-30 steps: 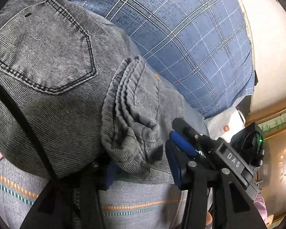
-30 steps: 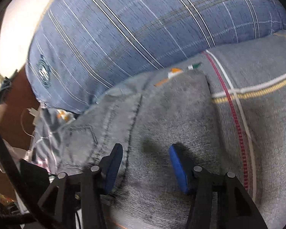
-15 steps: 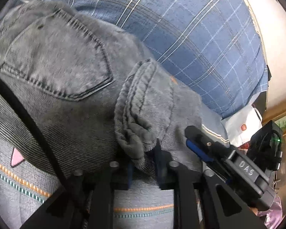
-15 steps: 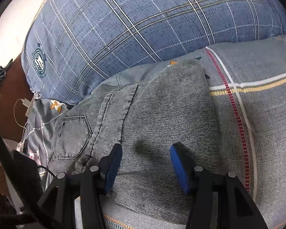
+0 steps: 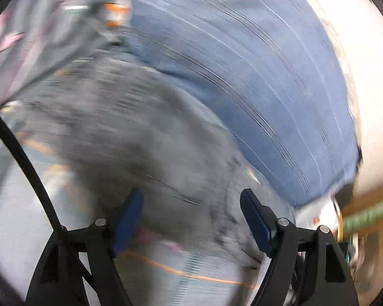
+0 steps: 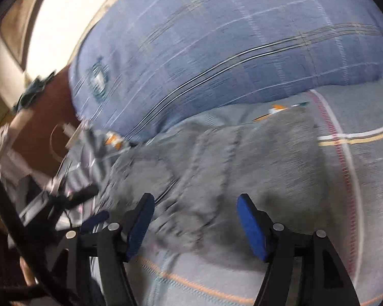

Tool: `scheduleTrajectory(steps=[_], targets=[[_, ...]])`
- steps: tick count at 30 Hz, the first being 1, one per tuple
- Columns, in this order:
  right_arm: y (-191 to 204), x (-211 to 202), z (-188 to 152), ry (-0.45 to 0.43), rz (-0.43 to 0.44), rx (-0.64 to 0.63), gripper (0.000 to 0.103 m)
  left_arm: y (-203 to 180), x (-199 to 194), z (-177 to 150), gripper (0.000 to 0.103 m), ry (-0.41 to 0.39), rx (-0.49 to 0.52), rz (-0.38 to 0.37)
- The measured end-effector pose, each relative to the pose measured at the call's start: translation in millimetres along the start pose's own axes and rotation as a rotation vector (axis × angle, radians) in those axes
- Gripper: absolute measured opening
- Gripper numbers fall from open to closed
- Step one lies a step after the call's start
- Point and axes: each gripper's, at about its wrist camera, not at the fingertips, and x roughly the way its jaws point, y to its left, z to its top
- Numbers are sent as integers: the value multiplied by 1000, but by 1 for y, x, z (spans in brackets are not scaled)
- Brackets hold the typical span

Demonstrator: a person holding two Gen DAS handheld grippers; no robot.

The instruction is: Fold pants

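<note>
The grey pants (image 6: 229, 168) lie bunched on the bed (image 6: 370, 178) against a blue plaid pillow (image 6: 242, 38); both the left tongs (image 5: 191, 219) and right tongs (image 6: 195, 220) gape empty over them; the denim looks limp yet thick, so best pinched at a hem or folded edge.

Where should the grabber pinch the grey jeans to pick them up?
Probably the near folded edge of the grey denim jeans, coming in low from the front with the open right gripper. That edge lies thick and raised off the grey striped bedspread, though the picture is blurry.
</note>
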Motion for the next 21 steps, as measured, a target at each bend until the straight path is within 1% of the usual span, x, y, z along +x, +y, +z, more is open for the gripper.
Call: scheduleTrajectory(steps=[1,2,4,5,7,9,10,11,15,17,18,19,21], targets=[[13,3,-8,11,-1,-35,71,15,-4,6,78,-14,-47,24],[22,5,-12,18,-2,-57,71,39,-10,14,78,-30,-117,24],[38,10,-24,35,-6,-105,71,71,-16,25,78,-37,-205,4],[46,14,-30,48,-13,-128,71,87,-16,29,78,-32,-270,-3],[54,20,-38,63,-16,-152,71,111,-14,34,78,-30,-349,-25],[61,25,-43,76,-4,-158,71,130,-6,39,77,0,-383,-15],[62,27,-44,80,-3,-158,71,134,-2,39,77,10,-392,-31],[63,28,-44,81,-5,-158,71,138,-2,42,77,-5,-403,-63],[63,31,-45,84,4,-145,71,137,9,48,76,-12,-439,-99],[60,32,-44,89,6,-131,71,137,17,51,60,-26,-460,-118],[60,33,-42,93,14,-117,71,139,22,51,55,-16,-470,-128],[60,33,-40,93,25,-105,71,144,20,46,48,-12,-480,-133],[64,36,-36,95,40,-97,71,148,29,49,46,-15,-510,-154]])
